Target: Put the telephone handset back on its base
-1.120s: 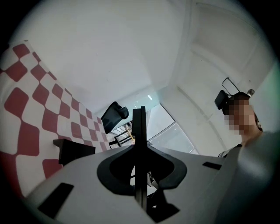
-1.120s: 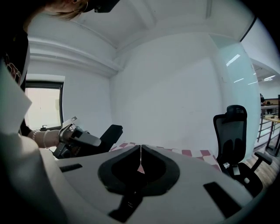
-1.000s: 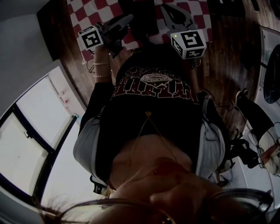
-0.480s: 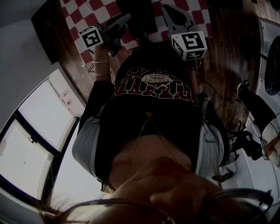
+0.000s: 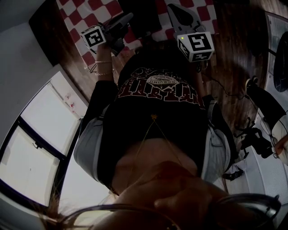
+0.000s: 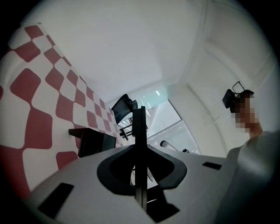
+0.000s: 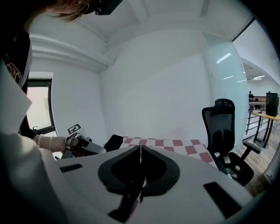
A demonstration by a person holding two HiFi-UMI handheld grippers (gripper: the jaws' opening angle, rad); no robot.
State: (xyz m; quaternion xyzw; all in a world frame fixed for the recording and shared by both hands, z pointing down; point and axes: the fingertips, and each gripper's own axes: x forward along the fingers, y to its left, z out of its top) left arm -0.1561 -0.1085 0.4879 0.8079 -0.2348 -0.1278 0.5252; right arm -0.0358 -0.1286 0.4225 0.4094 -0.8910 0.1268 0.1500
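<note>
A table under a red-and-white checkered cloth (image 5: 85,13) lies ahead of me. On it sits a black boxy thing (image 6: 94,142), likely the telephone, which also shows dark between the two grippers (image 5: 144,18). I cannot tell handset from base. My left gripper (image 6: 139,114) points level over the cloth just right of the black box; its jaws lie together as one thin blade with nothing between them. My right gripper (image 7: 140,151) hovers in front of the table's near edge, jaws closed to a line and empty. From the right gripper view the left gripper (image 7: 83,146) sits beside the black thing (image 7: 113,142).
A black office chair (image 7: 223,127) stands right of the table on the wooden floor (image 5: 234,54). A window (image 5: 40,130) and a white wall are at my left. Cables and dark gear (image 5: 256,139) lie on the floor at the right.
The left gripper has sunk a little toward the table. The right gripper stays about where it was. Both pairs of jaws look the same as before.
</note>
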